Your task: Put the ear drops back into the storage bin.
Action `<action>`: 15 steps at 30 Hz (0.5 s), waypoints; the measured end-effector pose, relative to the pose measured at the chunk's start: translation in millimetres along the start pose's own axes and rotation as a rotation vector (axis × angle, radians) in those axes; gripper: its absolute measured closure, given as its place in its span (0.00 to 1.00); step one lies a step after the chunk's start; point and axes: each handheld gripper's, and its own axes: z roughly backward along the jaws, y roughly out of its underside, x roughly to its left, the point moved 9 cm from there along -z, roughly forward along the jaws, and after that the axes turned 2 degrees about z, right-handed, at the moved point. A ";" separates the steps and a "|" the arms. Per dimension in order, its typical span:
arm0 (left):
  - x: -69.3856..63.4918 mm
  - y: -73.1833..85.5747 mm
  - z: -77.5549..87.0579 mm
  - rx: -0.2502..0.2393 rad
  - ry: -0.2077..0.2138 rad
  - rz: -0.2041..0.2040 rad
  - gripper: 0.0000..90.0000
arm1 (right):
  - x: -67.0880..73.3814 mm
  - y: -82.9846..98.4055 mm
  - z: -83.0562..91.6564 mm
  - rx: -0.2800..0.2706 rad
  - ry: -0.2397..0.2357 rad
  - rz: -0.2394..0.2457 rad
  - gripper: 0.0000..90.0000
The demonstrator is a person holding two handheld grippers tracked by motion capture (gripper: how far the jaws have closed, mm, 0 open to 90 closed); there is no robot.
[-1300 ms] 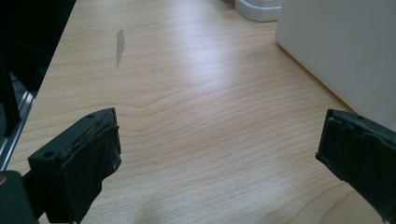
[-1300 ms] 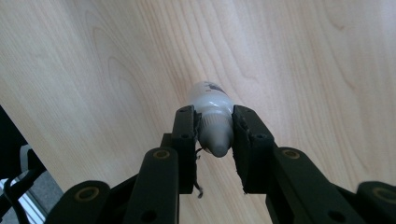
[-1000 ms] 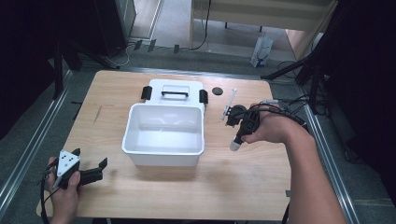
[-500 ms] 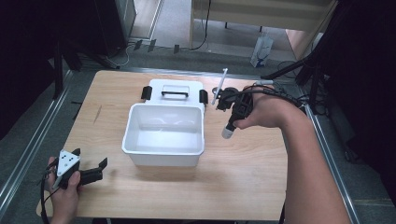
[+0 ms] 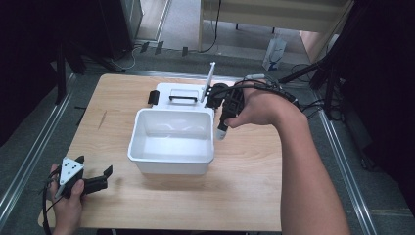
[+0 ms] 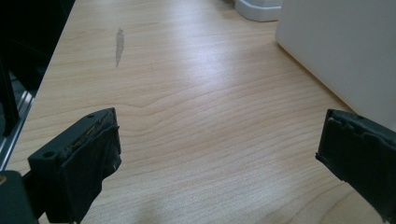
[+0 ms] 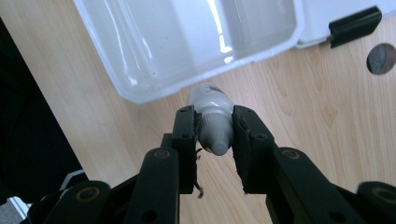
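Observation:
A small white-grey bottle (image 7: 214, 123) is clamped between the jaws of my right gripper (image 7: 214, 133), which is shut on it. In the high view the bottle (image 5: 221, 133) hangs just over the right rim of the open white bin (image 5: 171, 159), with the right gripper (image 5: 222, 128) pointing down at it. The bin (image 7: 187, 42) looks hollow, with nothing inside. My left gripper (image 5: 94, 166) rests at the table's front left, open, well clear of the bin. In the left gripper view it (image 6: 219, 149) stands with its jaws wide apart over bare wood, and the bin wall (image 6: 341, 51) is at the right.
The bin's white lid (image 5: 183, 93), with a black handle and latches, lies flat behind the bin. A thin white stick (image 5: 210, 81) rises beside the right hand. A dark round disc (image 7: 380, 58) lies on the wood near the lid's latch (image 7: 355, 21). Cables trail off the table's right side.
The right hand has carried the bottle leftward, from open table to the bin's right rim. The white stick now stands up beside the hand. The left gripper has stayed put.

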 end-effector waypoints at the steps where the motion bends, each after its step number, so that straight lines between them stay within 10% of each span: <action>1: 0.2 -0.1 0.2 -0.001 0.004 0.006 0.00 | 1.8 -8.3 1.0 -0.009 -0.003 0.012 0.80; 15: 0.3 -0.5 0.2 -0.007 0.004 0.011 0.00 | 11.7 -40.4 -18.6 -0.005 -0.015 0.081 0.80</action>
